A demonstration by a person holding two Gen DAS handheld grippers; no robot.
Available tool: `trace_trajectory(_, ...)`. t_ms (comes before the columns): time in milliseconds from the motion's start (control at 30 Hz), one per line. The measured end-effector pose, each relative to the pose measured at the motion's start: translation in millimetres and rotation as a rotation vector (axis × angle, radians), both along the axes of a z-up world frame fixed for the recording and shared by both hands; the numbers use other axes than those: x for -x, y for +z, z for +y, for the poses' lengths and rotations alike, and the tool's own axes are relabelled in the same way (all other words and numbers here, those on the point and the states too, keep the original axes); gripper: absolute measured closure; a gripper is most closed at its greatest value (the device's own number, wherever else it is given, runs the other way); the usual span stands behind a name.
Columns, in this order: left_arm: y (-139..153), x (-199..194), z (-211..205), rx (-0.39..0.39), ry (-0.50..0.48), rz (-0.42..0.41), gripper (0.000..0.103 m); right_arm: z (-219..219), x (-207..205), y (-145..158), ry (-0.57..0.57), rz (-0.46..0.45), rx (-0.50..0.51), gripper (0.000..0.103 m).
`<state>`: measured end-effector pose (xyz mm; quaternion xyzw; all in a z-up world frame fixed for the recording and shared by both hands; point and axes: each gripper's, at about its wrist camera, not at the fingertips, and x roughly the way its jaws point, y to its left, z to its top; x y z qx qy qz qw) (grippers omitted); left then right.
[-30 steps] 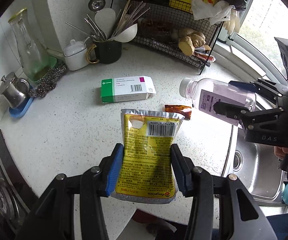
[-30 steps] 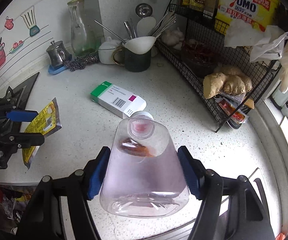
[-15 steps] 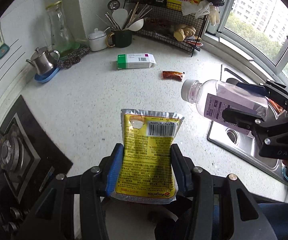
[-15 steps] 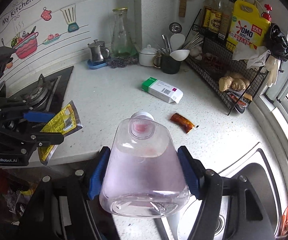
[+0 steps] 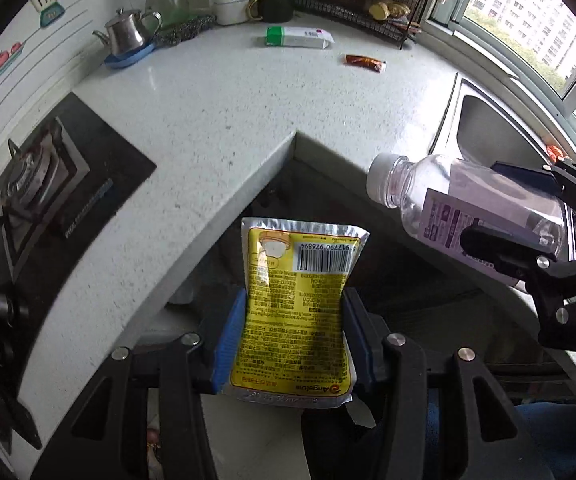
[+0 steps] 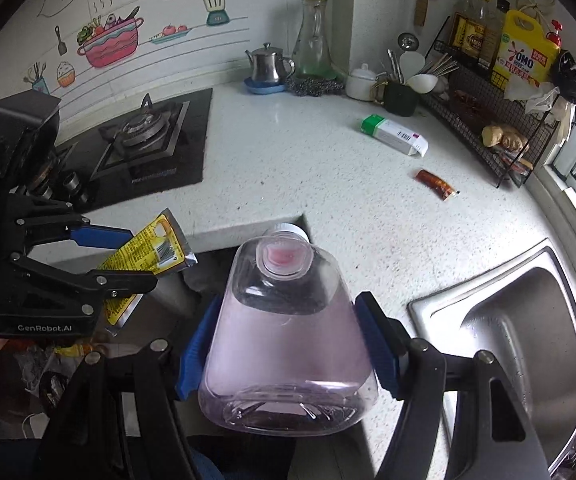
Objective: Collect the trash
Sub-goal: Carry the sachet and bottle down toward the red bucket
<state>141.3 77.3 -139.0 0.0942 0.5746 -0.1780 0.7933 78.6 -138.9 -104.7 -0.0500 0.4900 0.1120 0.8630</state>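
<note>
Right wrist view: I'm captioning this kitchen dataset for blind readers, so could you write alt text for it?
The right gripper grips a clear plastic bottle with a white cap off the edge of a white speckled countertop. At left, the left gripper holds a yellow and silver foil pouch; a green and white box and a brown sachet lie on the counter.

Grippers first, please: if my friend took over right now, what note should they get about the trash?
Left gripper: shut on the yellow packet, held off the counter's edge.
Right gripper: shut on the empty plastic bottle, also past the edge.
Done: both pieces are picked up.
Left on the counter: the green and white box and the small red sachet.
Next: probably drop both pieces in a bin; none shows clearly here.
</note>
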Motion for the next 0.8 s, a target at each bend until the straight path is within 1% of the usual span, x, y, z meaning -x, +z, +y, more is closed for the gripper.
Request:
trace_trajectory(100, -24.8, 9.3, 6.2, 0.009, 0.034, 0.047, 0.057, 8.5, 3.6, -25.5, 0.02, 0.06, -0.006, 0.037)
trace_trajectory(200, -54.8, 13.1, 9.3, -0.009, 0.06, 0.086, 0.057, 16.9, 3.7, -54.4, 0.047, 0.107, 0.01, 0.037)
trace_trajectory(267, -76.5, 12.4, 12.8, -0.021, 0.088, 0.107, 0.057, 24.0, 1.5, -76.8, 0.073, 0.126, 0.033, 0.037)
trace_trajectory(400, -126.0, 12.2, 23.2, -0.006, 0.133, 0.149, 0.057, 35.9, 0.2, -123.2, 0.098, 0.186, 0.027, 0.037)
trace_trajectory(467, -155.4, 10.6, 25.9, -0.02, 0.143, 0.171, 0.057, 41.4, 4.9, -145.4, 0.095, 0.201, 0.035, 0.037)
trace_trajectory(533, -186.9, 8.7, 27.7, -0.017, 0.151, 0.19, 0.057, 40.6, 4.0, -170.7, 0.075, 0.212, 0.019, 0.037)
trace_trajectory(600, -218.9, 8.2, 29.1, -0.01, 0.156, 0.209, 0.057, 39.7, 2.6, -197.5, 0.052, 0.211, 0.023, 0.037)
trace_trajectory(667, -251.5, 4.8, 26.8, -0.006, 0.15, 0.219, 0.057, 38.4, -0.6, -225.4, 0.036, 0.214, 0.031, 0.037)
trace_trajectory(800, -319.1, 0.0, 20.3, -0.003, 0.123, 0.242, 0.056, 33.4, -11.5, -283.2, 0.001, 0.248, 0.029, 0.037)
